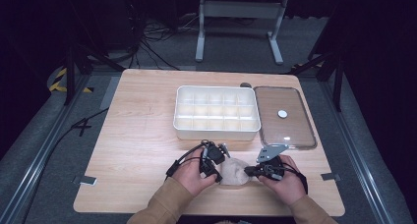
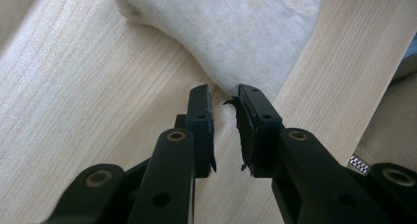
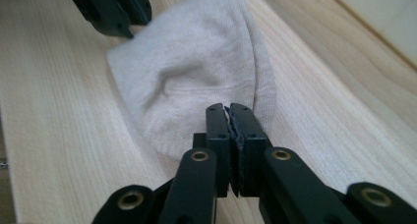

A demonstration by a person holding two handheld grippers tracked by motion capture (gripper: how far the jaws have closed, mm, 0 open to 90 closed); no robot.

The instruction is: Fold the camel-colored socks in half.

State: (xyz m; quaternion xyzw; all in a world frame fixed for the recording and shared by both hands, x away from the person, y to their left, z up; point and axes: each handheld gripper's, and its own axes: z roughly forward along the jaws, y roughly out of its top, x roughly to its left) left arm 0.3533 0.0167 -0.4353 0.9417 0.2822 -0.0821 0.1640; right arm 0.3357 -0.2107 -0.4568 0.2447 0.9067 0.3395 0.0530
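A crumpled beige sock (image 1: 235, 171) lies near the table's front edge between my two grippers. My left gripper (image 1: 218, 175) is at its left side. In the left gripper view the left gripper (image 2: 223, 94) stands open, a narrow gap between its jaws, and a corner of the sock (image 2: 231, 32) just reaches the tips. My right gripper (image 1: 248, 171) comes in from the sock's right. In the right gripper view the right gripper (image 3: 228, 107) is shut with its tips over the sock (image 3: 196, 62); I see no fabric between the pads. The left gripper's jaws show at the sock's far corner.
A white tray (image 1: 216, 131) divided into several empty compartments stands at the table's middle. To its right lies a clear lid (image 1: 291, 131) with a white knob. Bare wood stretches to the left of the hands. A metal stand and cables are on the floor beyond the table.
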